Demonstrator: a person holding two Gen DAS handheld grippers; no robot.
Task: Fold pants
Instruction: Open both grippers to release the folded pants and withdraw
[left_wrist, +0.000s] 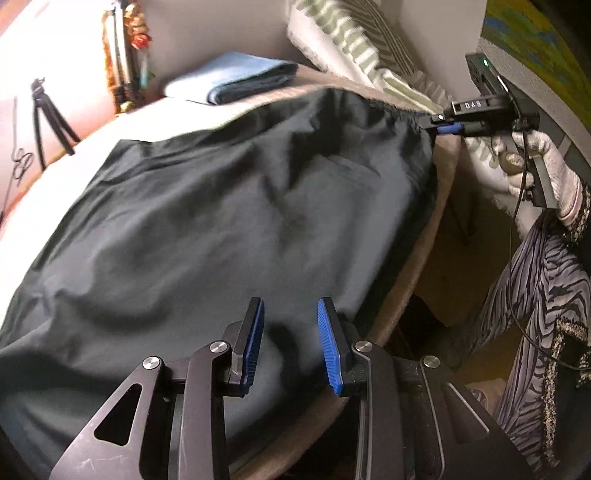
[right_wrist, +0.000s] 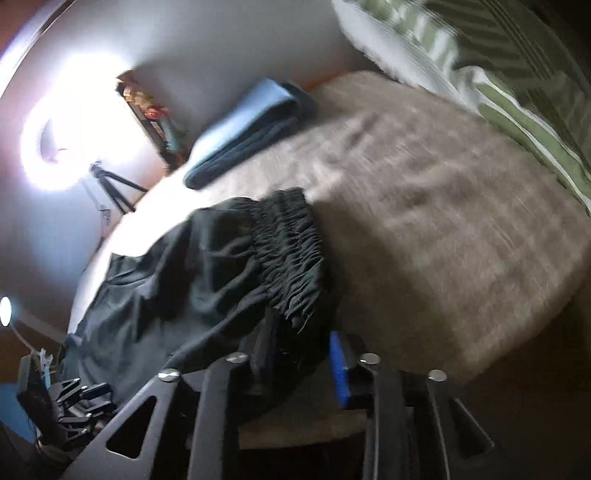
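Beige bed (left_wrist: 424, 236) beneath both claws: right claw (left_wrist: 439, 123) pinches the dark pants' (left_wrist: 221, 206) waistband; left claw (left_wrist: 290, 343) hovers parted above the fabric, gripping nothing.

1. Bed (left_wrist: 417, 280) w/ fuzzy tan-grey blanket on top; blurred in right wrist view.
2. Dark pants (left_wrist: 221, 221) spread flat over the blanket, gathered waistband (right_wrist: 291, 254) near the bed's near edge.
3. Folded blue towel (left_wrist: 232, 75) at far side, apart from pants.
4. Green-striped pillow (right_wrist: 517, 99) at head end.
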